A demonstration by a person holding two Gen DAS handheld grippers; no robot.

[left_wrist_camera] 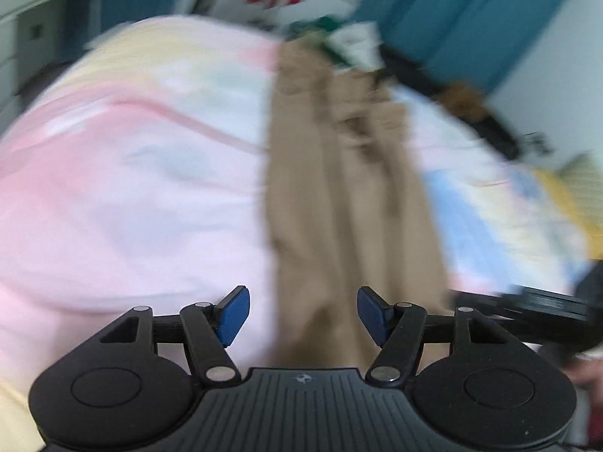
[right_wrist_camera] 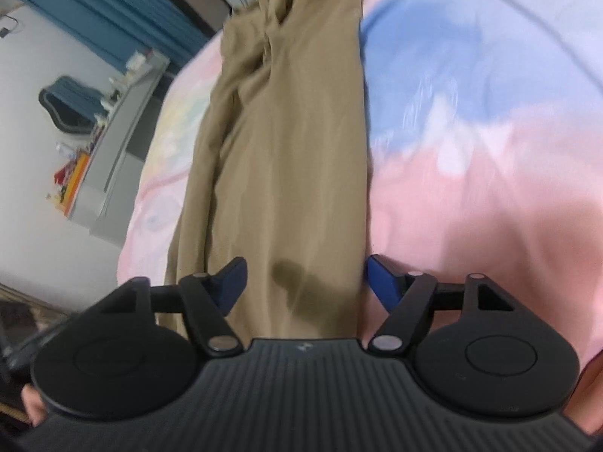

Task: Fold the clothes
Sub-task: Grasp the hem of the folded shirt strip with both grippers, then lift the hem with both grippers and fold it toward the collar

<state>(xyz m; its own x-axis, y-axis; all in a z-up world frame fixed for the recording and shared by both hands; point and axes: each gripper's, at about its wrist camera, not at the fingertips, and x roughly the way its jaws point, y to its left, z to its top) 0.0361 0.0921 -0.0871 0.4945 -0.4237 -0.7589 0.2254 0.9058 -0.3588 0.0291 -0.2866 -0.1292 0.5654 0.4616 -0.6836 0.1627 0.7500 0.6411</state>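
The left wrist view is showing the tan trousers (left_wrist_camera: 339, 188) lying lengthwise on a pastel bedspread (left_wrist_camera: 132, 188), running from near the camera toward the far edge, with teal curtains (left_wrist_camera: 471, 11) hanging behind and a dark strap-like object (left_wrist_camera: 471, 105) lying at the far right; all of it is smeared by blur. The right wrist view is giving a sharper look at the same trousers (right_wrist_camera: 286, 150), showing soft folds down the fabric and a darker patch near the camera, plus a grey desk (right_wrist_camera: 113, 143) and a blue chair (right_wrist_camera: 68, 101) at the left that the other view is missing. The bedspread (right_wrist_camera: 490, 150) is looking smooth, in pink, blue and pale yellow patches. The left gripper (left_wrist_camera: 303, 314) is hovering released, blue pads spread wide above the near end of the trousers and holding nothing. The right gripper (right_wrist_camera: 307, 284) is likewise spread wide, straddling the trousers' width, empty; whether its pads are touching the cloth cannot be told.
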